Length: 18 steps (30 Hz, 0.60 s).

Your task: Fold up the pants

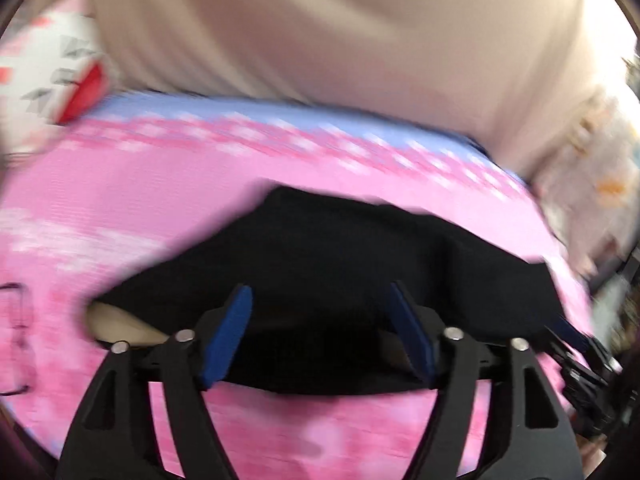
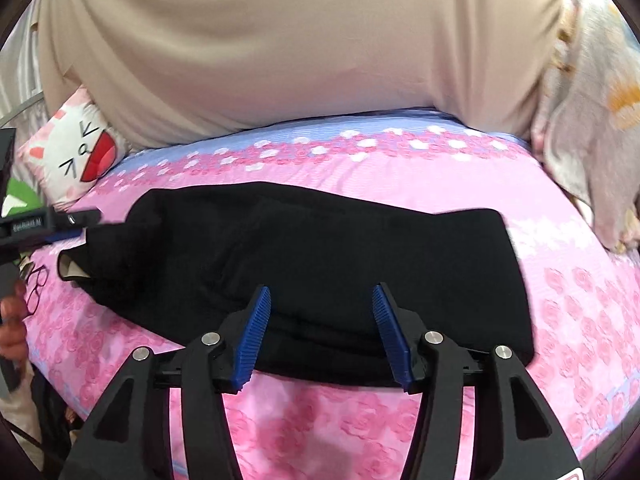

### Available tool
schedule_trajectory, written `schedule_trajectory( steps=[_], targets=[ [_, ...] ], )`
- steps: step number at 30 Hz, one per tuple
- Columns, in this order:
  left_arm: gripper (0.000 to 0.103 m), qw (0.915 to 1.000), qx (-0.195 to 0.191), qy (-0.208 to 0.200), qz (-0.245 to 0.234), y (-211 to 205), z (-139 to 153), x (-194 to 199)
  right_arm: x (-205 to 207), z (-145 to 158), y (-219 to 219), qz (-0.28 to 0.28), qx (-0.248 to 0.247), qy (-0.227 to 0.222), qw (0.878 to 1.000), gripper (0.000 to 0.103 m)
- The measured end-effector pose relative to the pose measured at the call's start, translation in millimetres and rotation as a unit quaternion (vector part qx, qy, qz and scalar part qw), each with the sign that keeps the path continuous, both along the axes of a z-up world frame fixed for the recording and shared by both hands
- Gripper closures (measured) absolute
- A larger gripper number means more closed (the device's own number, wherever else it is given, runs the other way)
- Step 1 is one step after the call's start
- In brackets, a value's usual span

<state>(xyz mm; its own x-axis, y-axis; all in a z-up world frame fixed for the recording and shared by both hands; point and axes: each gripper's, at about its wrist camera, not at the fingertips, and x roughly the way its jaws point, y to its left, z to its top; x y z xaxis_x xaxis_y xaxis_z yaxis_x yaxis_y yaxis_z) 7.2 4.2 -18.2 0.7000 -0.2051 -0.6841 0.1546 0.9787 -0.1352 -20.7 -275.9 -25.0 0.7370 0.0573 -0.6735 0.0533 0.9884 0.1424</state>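
Black pants (image 2: 320, 264) lie folded in a compact bundle on the pink rose-print bed sheet (image 2: 580, 320). A pale inner lining shows at their left end (image 2: 72, 270). My right gripper (image 2: 322, 292) is open and empty, just above the bundle's near edge. My left gripper (image 1: 320, 292) is open and empty over the pants (image 1: 340, 264) in its blurred view. It also shows in the right wrist view (image 2: 60, 224) at the pants' left end. The right gripper shows at the right edge of the left wrist view (image 1: 576, 340).
The person in a beige top (image 2: 300, 48) sits at the bed's far side. A white cat-face pillow (image 2: 76, 152) lies at the far left. A pale floral blanket (image 2: 592, 128) is piled at the right. Eyeglasses (image 2: 36, 284) lie on the sheet at the left.
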Motion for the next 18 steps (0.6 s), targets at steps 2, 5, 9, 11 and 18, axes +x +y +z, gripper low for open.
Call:
schedule_trajectory(
  steps=[2, 5, 9, 11, 18],
  targets=[
    [0.032, 0.9978, 0.017, -0.022, 0.06, 36.5, 6.6, 10.9, 8.9, -0.2, 17.0, 0.021, 0.003, 0.0, 1.0, 0.05],
    [0.032, 0.992, 0.028, -0.011, 0.123, 84.7, 7.9, 30.3, 21.8, 0.1, 46.8, 0.056, 0.004, 0.008, 0.998, 0.049],
    [0.026, 0.9881, 0.018, -0.014, 0.152, 133.8, 10.5, 22.6, 31.5, -2.2, 100.5, 0.134, -0.038, 0.015, 0.99, 0.032],
    [0.025, 0.9867, 0.014, -0.014, 0.161, 151.3, 6.4, 16.0, 40.4, -9.0, 122.9, 0.166, -0.054, 0.028, 0.984, 0.032],
    [0.025, 0.9875, -0.004, -0.018, 0.157, 177.9, 5.0, -6.7, 107.4, -1.4, 184.8, 0.215, 0.023, 0.069, 0.974, 0.092]
  ],
)
